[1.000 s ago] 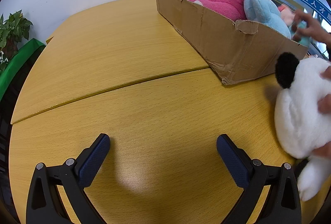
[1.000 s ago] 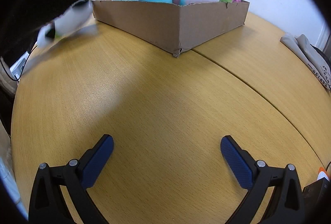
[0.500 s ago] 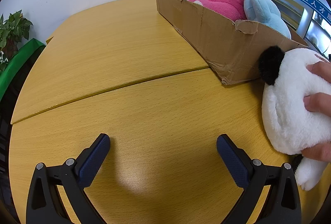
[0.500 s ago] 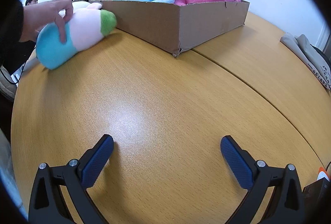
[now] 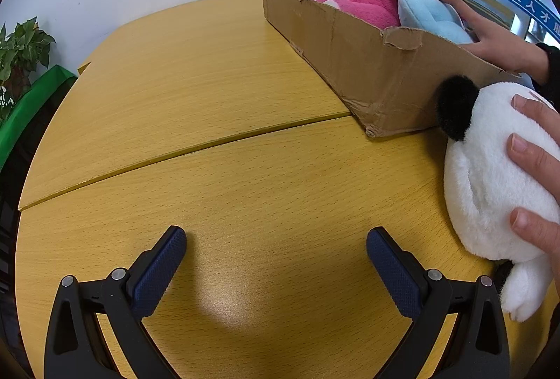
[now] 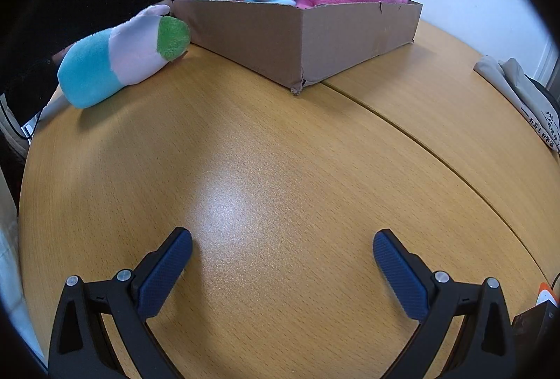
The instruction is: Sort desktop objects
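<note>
From the left wrist camera, the left gripper (image 5: 276,247), black with blue textured pads, is spread wide and empty above a yellow wood-grain table (image 5: 217,106). A worn brown cardboard box (image 5: 367,57) sits on the table, well beyond the gripper. Inside the box lie a bright pink plush toy (image 5: 360,6) and a light blue plush toy (image 5: 430,15), with a bare hand (image 5: 490,36) resting on the blue one. Just beside the box's near corner, a white plush toy with a black ear (image 5: 486,176) lies on the table under another hand (image 5: 539,176).

From the right wrist camera, the right gripper (image 6: 282,249) is likewise spread and empty. A turquoise, pale pink and green plush toy (image 6: 115,64) lies on the table against the box's left side.
</note>
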The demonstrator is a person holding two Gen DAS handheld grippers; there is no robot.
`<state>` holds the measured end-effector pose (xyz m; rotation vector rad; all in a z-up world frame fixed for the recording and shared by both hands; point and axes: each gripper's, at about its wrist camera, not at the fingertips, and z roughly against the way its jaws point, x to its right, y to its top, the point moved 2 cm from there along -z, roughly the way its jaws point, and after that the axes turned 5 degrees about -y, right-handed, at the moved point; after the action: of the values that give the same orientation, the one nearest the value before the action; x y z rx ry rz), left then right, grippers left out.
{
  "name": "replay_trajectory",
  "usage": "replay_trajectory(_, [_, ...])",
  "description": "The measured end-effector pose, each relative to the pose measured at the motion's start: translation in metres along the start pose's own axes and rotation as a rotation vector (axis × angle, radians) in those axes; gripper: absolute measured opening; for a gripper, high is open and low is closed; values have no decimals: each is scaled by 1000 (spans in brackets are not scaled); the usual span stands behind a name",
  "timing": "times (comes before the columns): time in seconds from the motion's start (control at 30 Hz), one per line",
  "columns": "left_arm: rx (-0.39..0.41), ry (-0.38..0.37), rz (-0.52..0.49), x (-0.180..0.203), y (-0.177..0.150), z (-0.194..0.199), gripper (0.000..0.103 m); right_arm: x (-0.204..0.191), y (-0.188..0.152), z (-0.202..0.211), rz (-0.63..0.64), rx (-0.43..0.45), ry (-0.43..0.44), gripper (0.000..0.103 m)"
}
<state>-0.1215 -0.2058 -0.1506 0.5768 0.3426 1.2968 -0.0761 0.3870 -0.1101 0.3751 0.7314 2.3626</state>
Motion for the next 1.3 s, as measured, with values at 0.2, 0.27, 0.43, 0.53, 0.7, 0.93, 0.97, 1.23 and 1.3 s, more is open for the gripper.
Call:
replay_trajectory(0.2, [0, 0, 0, -8, -20, 26, 103, 0, 0, 0, 1, 0, 1, 103])
replay_trajectory(0.27, [0, 0, 1, -7, -20, 25, 103, 0, 0, 0, 0, 0, 1, 103])
replay_trajectory(0.43, [0, 0, 1, -6, -19, 22, 103, 0, 1, -1, 0, 0, 1, 103])
replay_trajectory(0.53, [0, 0, 1, -10, -23, 32, 103, 0, 1, -1, 0, 0, 1, 103])
replay_trajectory(0.7, [0, 0, 1, -17, -25, 47, 103, 1, 1, -1, 0, 0, 2, 103])
replay_trajectory(0.93, [-1, 0, 0, -27, -17, 48, 103, 2, 1, -3, 1, 0, 2, 103])
replay_trajectory(0.97, [-1, 0, 0, -24, -20, 50, 103, 2, 1, -3, 1, 0, 3, 103])
replay_trajectory(1.23, [-1, -1, 0, -21, -26, 54, 103, 4, 2, -3, 2, 1, 3, 103])
replay_trajectory(1.3, [-1, -1, 0, -21, -26, 53, 103, 4, 2, -3, 2, 1, 4, 103])
